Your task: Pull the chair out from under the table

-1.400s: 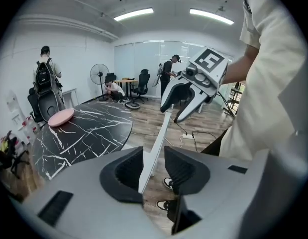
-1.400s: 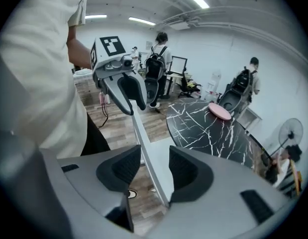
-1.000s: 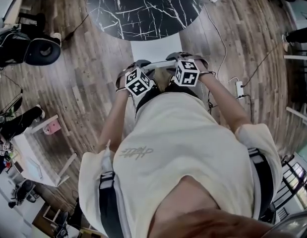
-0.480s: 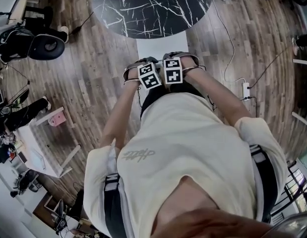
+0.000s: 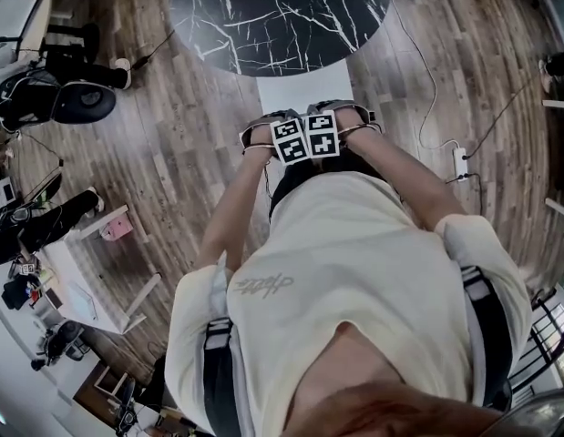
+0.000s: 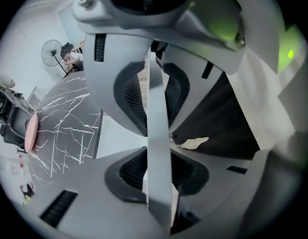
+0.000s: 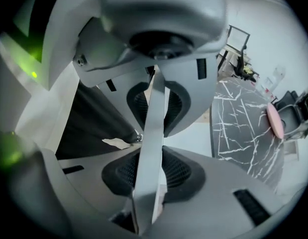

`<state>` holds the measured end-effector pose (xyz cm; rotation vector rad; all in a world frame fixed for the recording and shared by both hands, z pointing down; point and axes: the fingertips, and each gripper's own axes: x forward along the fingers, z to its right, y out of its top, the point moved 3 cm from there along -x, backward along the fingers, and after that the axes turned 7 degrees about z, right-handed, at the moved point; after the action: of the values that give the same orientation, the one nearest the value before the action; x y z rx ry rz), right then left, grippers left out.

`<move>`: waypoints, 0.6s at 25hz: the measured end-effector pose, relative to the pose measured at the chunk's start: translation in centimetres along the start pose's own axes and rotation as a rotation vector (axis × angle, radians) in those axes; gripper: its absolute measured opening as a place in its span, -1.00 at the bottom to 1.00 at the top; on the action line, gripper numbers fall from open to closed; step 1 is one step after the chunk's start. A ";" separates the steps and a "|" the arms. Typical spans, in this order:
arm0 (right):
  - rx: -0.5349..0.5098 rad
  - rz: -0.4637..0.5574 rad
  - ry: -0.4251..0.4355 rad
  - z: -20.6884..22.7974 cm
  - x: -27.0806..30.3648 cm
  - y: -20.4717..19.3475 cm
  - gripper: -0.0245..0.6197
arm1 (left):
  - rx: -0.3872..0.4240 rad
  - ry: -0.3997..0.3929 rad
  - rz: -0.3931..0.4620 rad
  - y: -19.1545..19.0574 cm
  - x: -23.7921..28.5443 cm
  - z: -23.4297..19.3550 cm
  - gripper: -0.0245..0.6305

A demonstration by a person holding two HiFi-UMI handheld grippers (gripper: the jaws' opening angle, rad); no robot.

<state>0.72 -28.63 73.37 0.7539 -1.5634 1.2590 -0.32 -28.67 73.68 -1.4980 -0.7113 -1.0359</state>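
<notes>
A white chair [image 5: 304, 87] stands with its seat partly under the round black marble table [image 5: 282, 16]. Both grippers point down at its backrest, their marker cubes side by side in front of my body. The left gripper [image 5: 288, 135] has the thin backrest edge [image 6: 156, 183] between its ribbed pads, and the pads touch it on both sides. The right gripper [image 5: 323, 131] holds the same edge [image 7: 146, 183] the same way. Both pairs of jaws have just been closing, the right one by more, with the backrest between them. The chair's legs are hidden.
A power strip [image 5: 460, 162] and cables lie on the wood floor to the right. A black office chair [image 5: 58, 98] stands at the left, a white desk at the lower left. A pink object [image 7: 274, 121] rests on the table.
The two marker cubes have come together and sunk onto the chair back; a second ago they stood apart. The table and the chair have kept their places.
</notes>
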 end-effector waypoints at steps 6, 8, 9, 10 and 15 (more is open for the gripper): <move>0.053 0.015 0.006 -0.1 0.3 -0.1 -0.65 | 0.000 -0.022 0.001 -0.3 0.3 0.0 -0.65; 0.059 0.023 -0.003 -0.1 0.3 0.0 -0.66 | -0.004 -0.035 -0.001 -0.3 0.3 0.0 -0.65; 0.063 0.025 -0.002 -0.2 0.3 0.0 -0.66 | -0.007 -0.041 -0.002 -0.3 0.3 0.1 -0.65; 0.066 0.024 0.002 -0.3 0.3 0.0 -0.66 | -0.011 -0.044 -0.003 -0.3 0.3 0.2 -0.65; 0.073 0.017 0.012 -0.1 0.2 -0.2 -0.65 | -0.018 -0.042 -0.003 -0.2 0.3 -0.1 -0.65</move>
<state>0.86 -28.62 73.63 0.7790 -1.5236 1.3370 -0.37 -28.76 74.06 -1.5388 -0.7356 -1.0177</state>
